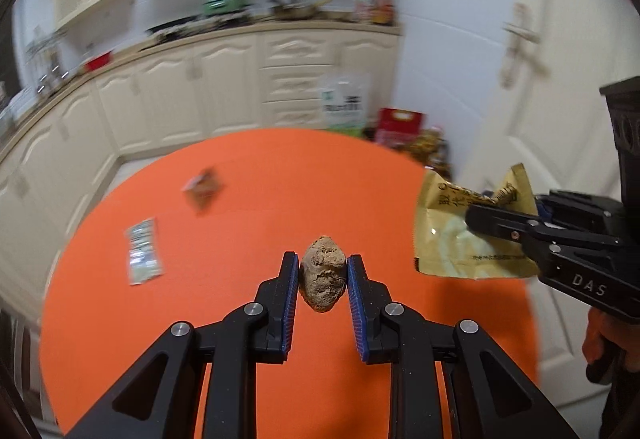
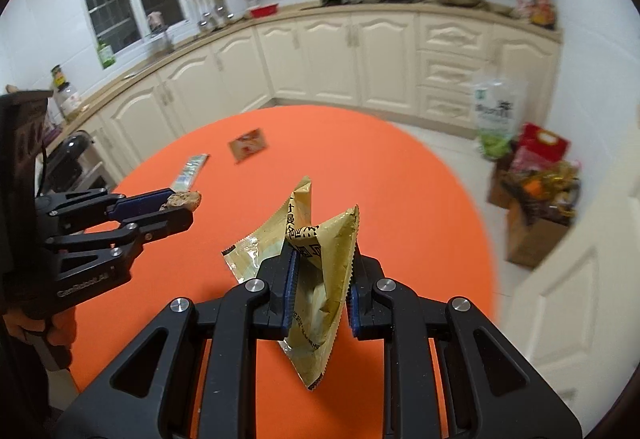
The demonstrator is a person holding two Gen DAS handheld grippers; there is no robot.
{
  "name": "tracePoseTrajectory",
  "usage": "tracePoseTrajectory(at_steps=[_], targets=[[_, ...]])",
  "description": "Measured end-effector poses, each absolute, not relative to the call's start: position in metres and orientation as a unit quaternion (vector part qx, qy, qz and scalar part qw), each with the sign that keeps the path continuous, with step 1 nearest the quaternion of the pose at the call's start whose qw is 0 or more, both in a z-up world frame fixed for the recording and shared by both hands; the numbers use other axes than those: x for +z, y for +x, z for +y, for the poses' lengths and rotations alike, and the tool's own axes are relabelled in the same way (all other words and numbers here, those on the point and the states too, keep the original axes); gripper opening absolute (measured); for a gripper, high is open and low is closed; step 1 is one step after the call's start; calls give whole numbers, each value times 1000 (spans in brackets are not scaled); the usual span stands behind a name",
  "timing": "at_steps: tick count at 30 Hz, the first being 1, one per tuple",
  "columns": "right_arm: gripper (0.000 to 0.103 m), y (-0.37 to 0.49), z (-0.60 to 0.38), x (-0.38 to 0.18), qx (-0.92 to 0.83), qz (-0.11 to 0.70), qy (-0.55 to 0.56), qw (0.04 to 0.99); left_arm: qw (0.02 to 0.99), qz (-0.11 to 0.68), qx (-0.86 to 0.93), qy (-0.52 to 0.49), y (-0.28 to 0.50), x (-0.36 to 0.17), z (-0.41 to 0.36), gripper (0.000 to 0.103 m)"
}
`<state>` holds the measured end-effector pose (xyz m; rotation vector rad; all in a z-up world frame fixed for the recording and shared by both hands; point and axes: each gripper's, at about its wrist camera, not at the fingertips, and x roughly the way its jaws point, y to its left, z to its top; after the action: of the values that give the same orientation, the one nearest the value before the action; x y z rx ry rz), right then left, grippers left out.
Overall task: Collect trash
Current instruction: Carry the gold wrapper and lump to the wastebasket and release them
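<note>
Looking along the left gripper (image 1: 323,271) in the left wrist view: jaws narrow, blue pads pressed on both sides of a brown crumbly lump (image 1: 323,273), rough and egg-shaped, long axis running near to far, lifted above the round orange table (image 1: 248,175). On the tabletop far left, a silvery green packet (image 1: 143,250) lying flat and, beyond it, a small reddish-brown packet (image 1: 203,190), both blurred. At right, the right gripper (image 1: 476,213) clamped on a gold snack wrapper (image 1: 464,239), creased, dark print on its face, hanging off the table's right edge.

Turning to the right wrist view: the right gripper (image 2: 320,279) with jaws narrow, holding the gold snack wrapper (image 2: 320,271) upright between the pads, crumpled and folded, serrated seam edges, long axis roughly vertical with two peaks pointing up and far. At left, the left gripper (image 2: 182,207) pinching the brown crumbly lump (image 2: 184,200), tips pointing right. Farther on the orange table (image 2: 400,179), the silvery green packet (image 2: 190,169) and the reddish-brown packet (image 2: 248,145), apart from each other.
</note>
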<state>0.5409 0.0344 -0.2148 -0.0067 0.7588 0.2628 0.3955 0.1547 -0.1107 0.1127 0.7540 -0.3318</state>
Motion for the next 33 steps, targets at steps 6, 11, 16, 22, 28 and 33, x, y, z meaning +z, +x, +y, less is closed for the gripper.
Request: tracePoseTrajectory(at_steps=[6, 11, 16, 22, 28, 33], targets=[[20, 462, -29, -195, 41, 356, -38, 933, 898, 355, -245, 81, 359, -104, 62, 20], [20, 405, -76, -201, -33, 368, -64, 927, 873, 360, -302, 129, 339, -119, -13, 20], [20, 378, -115, -230, -80, 405, -62, 909, 847, 387, -321, 172, 348, -149, -76, 21], [19, 370, -147, -266, -102, 432, -31, 896, 827, 425, -305, 205, 375, -183, -136, 23], [20, 377, -169, -300, -101, 453, -2, 886, 824, 437, -295, 208, 412, -198, -165, 53], [21, 384, -183, -324, -95, 466, 21, 880, 832, 434, -287, 191, 418, -193, -164, 53]])
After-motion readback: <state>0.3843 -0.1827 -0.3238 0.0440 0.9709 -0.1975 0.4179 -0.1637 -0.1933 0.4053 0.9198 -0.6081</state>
